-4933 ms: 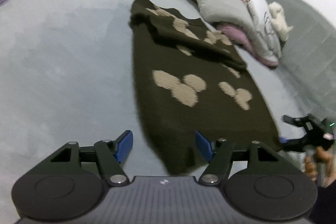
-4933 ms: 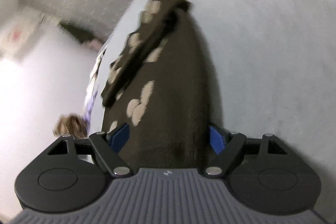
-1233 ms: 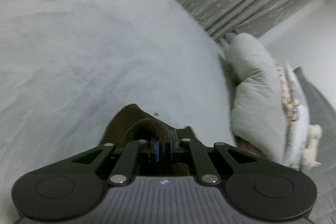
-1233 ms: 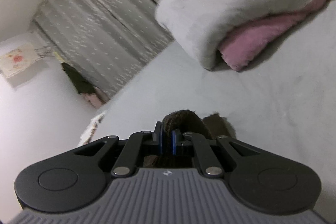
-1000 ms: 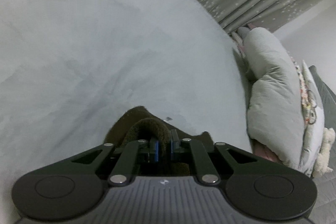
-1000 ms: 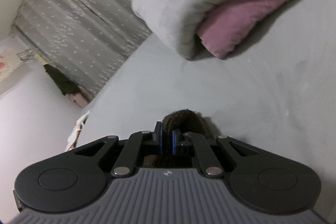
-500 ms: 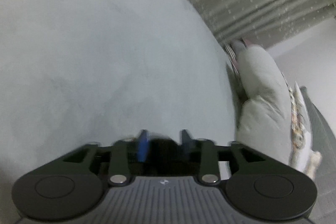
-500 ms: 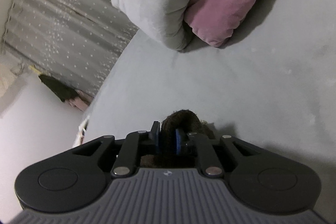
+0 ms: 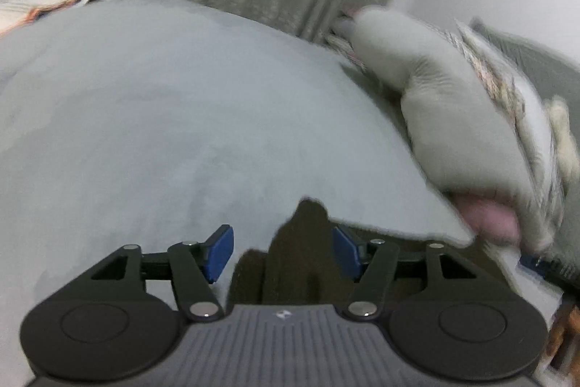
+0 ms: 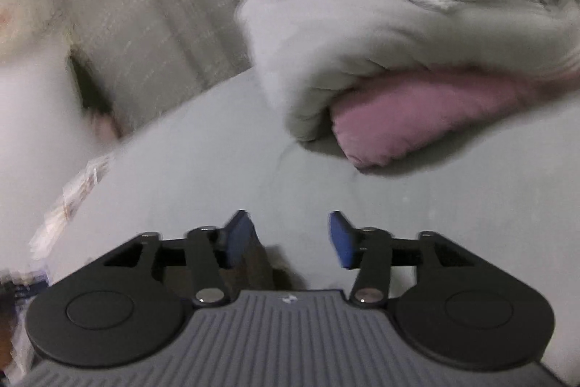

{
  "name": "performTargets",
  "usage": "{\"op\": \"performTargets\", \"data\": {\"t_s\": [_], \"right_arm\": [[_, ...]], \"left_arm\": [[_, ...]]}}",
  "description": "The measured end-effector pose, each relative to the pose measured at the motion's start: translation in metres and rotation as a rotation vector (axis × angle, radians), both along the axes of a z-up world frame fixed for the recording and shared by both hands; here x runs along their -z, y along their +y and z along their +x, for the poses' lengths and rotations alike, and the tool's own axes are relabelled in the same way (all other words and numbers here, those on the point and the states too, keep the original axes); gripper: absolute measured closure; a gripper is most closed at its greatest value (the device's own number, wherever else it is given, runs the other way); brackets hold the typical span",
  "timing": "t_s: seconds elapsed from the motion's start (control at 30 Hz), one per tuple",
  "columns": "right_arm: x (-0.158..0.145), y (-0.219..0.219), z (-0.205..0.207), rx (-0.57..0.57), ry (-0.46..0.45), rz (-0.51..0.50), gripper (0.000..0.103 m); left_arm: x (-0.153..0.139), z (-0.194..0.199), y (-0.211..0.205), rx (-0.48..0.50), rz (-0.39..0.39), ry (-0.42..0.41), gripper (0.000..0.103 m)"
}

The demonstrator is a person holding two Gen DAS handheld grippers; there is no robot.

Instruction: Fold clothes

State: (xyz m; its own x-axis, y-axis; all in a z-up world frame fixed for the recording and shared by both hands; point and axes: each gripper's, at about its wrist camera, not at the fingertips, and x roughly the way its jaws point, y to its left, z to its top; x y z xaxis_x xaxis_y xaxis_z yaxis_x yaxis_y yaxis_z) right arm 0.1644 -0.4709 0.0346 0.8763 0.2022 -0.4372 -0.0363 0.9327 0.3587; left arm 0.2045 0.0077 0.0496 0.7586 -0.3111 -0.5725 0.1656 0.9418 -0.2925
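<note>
Resting low on the grey bed (image 9: pixel 152 118), the dark brown garment (image 9: pixel 301 263) lies bunched between the spread fingers of the left gripper (image 9: pixel 282 251); the right gripper (image 10: pixel 290 240) is equally wide apart, gripping nothing, with cloth at its left finger. Both views are blurred. A blue pad could snag the knit and drag the layers askew.

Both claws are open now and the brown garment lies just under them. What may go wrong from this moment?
1. An open blue pad of the left claw could catch the brown garment on pulling back and spoil the fold.
2. The right claw has knit beside its left pad; the same snag is possible.
3. The grey bedding pile lies close ahead; a forward move might bump it.
</note>
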Motion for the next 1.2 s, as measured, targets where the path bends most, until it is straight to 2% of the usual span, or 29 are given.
{"op": "performTargets", "data": {"t_s": [0.1, 0.2, 0.23, 0.27, 0.3, 0.37, 0.4, 0.5, 0.6, 0.67, 0.73, 0.83, 0.93, 1.0, 1.13, 1.2], "right_arm": [[-0.004, 0.019, -0.001, -0.133, -0.013, -0.120, 0.041], [-0.007, 0.042, 0.000, -0.247, -0.019, -0.188, 0.041], [-0.005, 0.049, 0.002, -0.265, 0.001, -0.218, 0.041], [-0.002, 0.056, 0.004, -0.279, 0.024, -0.251, 0.047], [0.000, 0.063, 0.006, -0.292, 0.047, -0.284, 0.068], [0.003, 0.073, 0.006, -0.295, 0.055, -0.344, 0.084], [0.004, 0.077, 0.006, -0.296, 0.057, -0.373, 0.092], [0.000, 0.076, 0.004, -0.273, 0.054, -0.365, 0.096], [-0.005, 0.070, 0.004, -0.229, 0.031, -0.345, 0.096], [-0.009, 0.061, 0.003, -0.202, 0.013, -0.298, 0.096], [-0.011, 0.053, 0.003, -0.175, 0.003, -0.248, 0.096], [-0.009, 0.043, 0.007, -0.125, 0.001, -0.191, 0.096], [-0.001, 0.043, 0.017, -0.091, 0.041, -0.197, 0.096], [0.005, 0.044, 0.025, -0.070, 0.070, -0.204, 0.096], [0.016, 0.047, 0.039, -0.027, 0.129, -0.217, 0.096], [0.022, 0.047, 0.042, -0.010, 0.153, -0.217, 0.095]], "left_arm": [[0.006, -0.002, -0.017, 0.090, 0.077, -0.023, 0.041], [0.014, 0.006, -0.039, 0.175, 0.177, -0.025, 0.044], [0.019, 0.006, -0.045, 0.191, 0.230, -0.026, 0.057], [0.023, 0.008, -0.048, 0.195, 0.266, -0.025, 0.066], [0.026, 0.011, -0.051, 0.200, 0.303, -0.019, 0.070], [0.026, 0.016, -0.048, 0.204, 0.295, -0.019, 0.086], [0.026, 0.016, -0.045, 0.201, 0.290, -0.023, 0.089], [0.025, 0.016, -0.041, 0.182, 0.285, -0.037, 0.094], [0.021, 0.012, -0.041, 0.136, 0.273, -0.064, 0.096], [0.015, 0.014, -0.035, 0.086, 0.208, -0.071, 0.096], [0.013, 0.017, -0.023, 0.037, 0.105, -0.056, 0.096], [0.017, 0.021, -0.023, -0.003, 0.093, -0.036, 0.096], [0.015, 0.027, -0.015, -0.062, 0.036, -0.014, 0.096], [0.014, 0.031, -0.014, -0.082, 0.040, 0.002, 0.096], [0.027, 0.045, -0.019, -0.108, 0.102, 0.114, 0.095], [0.026, 0.046, -0.021, -0.114, 0.122, 0.120, 0.093]]}}
